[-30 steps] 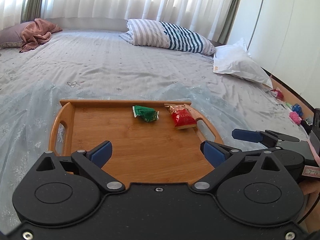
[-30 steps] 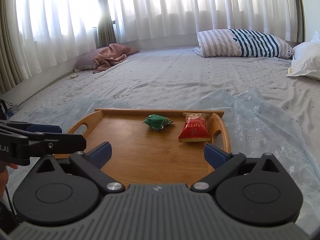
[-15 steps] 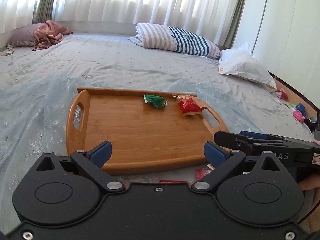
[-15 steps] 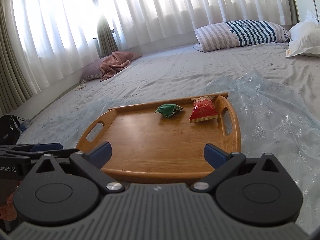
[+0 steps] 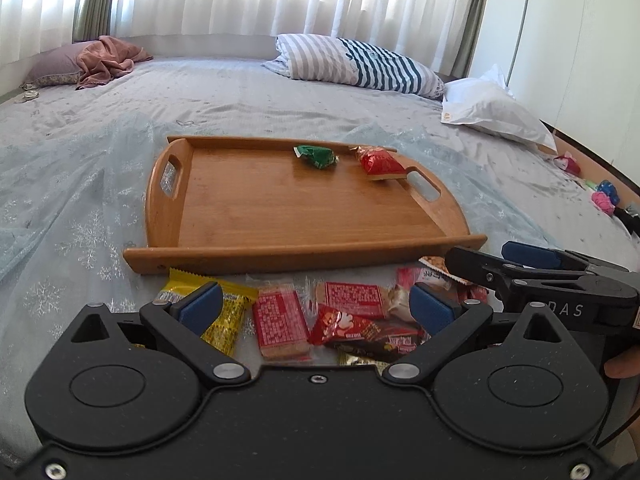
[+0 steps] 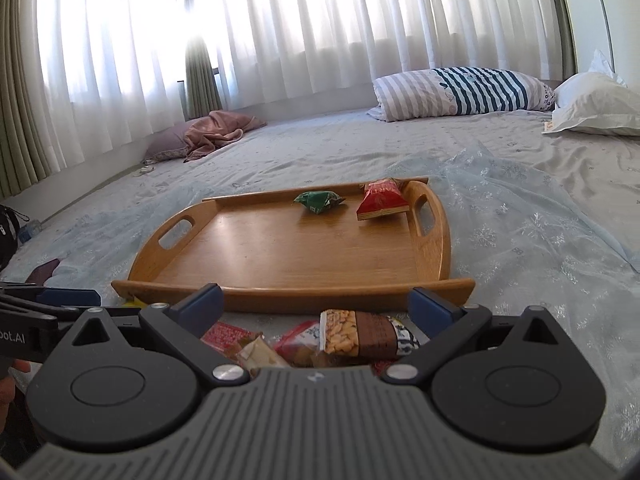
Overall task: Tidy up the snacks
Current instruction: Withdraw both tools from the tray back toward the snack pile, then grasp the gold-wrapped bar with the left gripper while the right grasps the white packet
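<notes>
A wooden tray (image 5: 280, 216) (image 6: 288, 256) lies on the bed. In its far right corner are a green packet (image 5: 317, 156) (image 6: 319, 201) and a red packet (image 5: 380, 164) (image 6: 383, 199). Loose snacks lie on the bed in front of the tray: a yellow packet (image 5: 224, 316), red wafer bars (image 5: 280, 322), a peanut bar (image 6: 360, 332). My left gripper (image 5: 316, 304) is open and empty above the pile. My right gripper (image 6: 316, 300) is open and empty above the peanut bar; it also shows at the right of the left wrist view (image 5: 540, 276).
A striped pillow (image 5: 356, 64), a white pillow (image 5: 496, 112) and a pink blanket (image 5: 104, 60) lie at the far side of the bed. Small toys (image 5: 604, 196) sit at the right bed edge. Curtains hang behind.
Both grippers have pulled back from the tray toward the near bed edge and tilted down. The pile of loose snacks in front of the tray has come into view.
</notes>
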### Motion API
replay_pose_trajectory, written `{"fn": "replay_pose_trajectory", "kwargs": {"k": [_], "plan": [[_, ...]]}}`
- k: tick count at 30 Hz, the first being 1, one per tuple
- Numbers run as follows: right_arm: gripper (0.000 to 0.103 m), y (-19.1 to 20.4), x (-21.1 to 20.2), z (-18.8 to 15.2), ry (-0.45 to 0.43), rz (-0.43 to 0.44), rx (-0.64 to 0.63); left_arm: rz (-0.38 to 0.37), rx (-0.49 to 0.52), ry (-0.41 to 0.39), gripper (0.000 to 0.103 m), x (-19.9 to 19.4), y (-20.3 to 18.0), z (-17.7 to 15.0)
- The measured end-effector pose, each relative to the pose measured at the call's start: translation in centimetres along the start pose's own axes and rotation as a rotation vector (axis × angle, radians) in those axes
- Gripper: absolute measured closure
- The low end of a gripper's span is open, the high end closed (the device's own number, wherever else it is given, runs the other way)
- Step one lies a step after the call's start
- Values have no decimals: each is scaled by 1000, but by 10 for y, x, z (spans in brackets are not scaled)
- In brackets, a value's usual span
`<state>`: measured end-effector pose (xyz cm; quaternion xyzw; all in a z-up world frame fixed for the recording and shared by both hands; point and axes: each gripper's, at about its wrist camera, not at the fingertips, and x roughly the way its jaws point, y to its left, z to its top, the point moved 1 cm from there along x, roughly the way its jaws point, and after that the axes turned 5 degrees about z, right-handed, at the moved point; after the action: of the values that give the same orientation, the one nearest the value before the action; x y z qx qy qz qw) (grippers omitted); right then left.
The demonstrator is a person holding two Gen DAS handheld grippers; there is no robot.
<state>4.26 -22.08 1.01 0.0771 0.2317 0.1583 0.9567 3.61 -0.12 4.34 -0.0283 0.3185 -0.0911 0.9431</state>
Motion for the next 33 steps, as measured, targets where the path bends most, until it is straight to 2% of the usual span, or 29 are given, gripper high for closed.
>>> {"fn": "replay_pose_trajectory", "kwargs": {"k": [7, 15, 21, 25, 26, 30, 33], "plan": [[0, 5, -16, -25, -6, -38, -50, -5, 18, 26, 2, -3, -7, -25], [0, 19, -31, -49, -45, -91, -148, -3, 73, 15, 0, -8, -18, -46], [0, 14, -35, -60, -10, -93, -106, -5, 131, -36, 0, -11, -27, -56], [1, 9, -41, -62, 1, -86, -90, -27, 163, -34, 2, -11, -32, -57], [2, 9, -43, -63, 1, -80, -92, -36, 164, -32, 4, -11, -33, -57], [12, 10, -46, -65, 19, -66, -114, -59, 170, -16, 24, -7, -36, -56], [20, 11, -48, -67, 31, -53, -116, -66, 191, -5, 26, -3, -39, -56]]}}
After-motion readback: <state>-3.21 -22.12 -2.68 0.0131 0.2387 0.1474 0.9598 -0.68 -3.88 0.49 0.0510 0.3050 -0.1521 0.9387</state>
